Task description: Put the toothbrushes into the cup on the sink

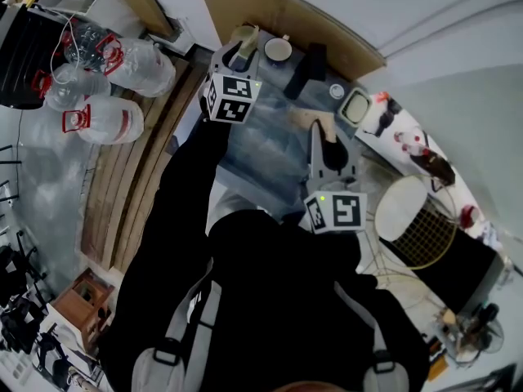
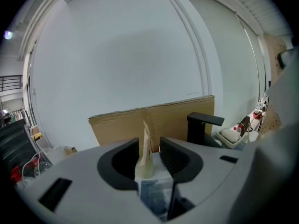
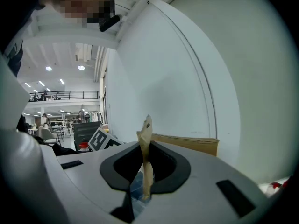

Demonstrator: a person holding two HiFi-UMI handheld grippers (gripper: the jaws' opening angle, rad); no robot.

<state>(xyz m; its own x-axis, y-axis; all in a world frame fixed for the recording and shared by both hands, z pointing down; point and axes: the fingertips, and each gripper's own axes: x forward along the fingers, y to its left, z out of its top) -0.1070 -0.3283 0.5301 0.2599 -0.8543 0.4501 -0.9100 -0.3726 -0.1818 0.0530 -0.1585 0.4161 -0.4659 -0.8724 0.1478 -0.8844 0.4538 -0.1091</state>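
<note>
A pale yellowish cup [image 2: 145, 170] stands at the back of the sink [image 1: 265, 149], in front of the cardboard sheet. A paper-wrapped toothbrush [image 2: 146, 141] stands upright in it. My left gripper [image 2: 149, 143] is open, its jaws either side of that cup and toothbrush without pressing on them. In the head view the left gripper [image 1: 239, 54] reaches to the cup [image 1: 243, 37] at the top. My right gripper [image 3: 145, 149] is shut on a second paper-wrapped toothbrush [image 3: 147, 127], which sticks up past the jaws. In the head view that right gripper [image 1: 317, 133] hovers over the sink's right side with its toothbrush [image 1: 315, 119].
A white cup [image 1: 278, 49], a black faucet [image 1: 302, 73] [image 2: 203, 124] and a soap dish [image 1: 355, 106] [image 2: 231, 136] line the sink's back edge. Brown cardboard [image 2: 177, 113] leans on the wall. Water bottles [image 1: 110, 88] lie on the floor at left. A white stool [image 1: 404, 207] stands at right.
</note>
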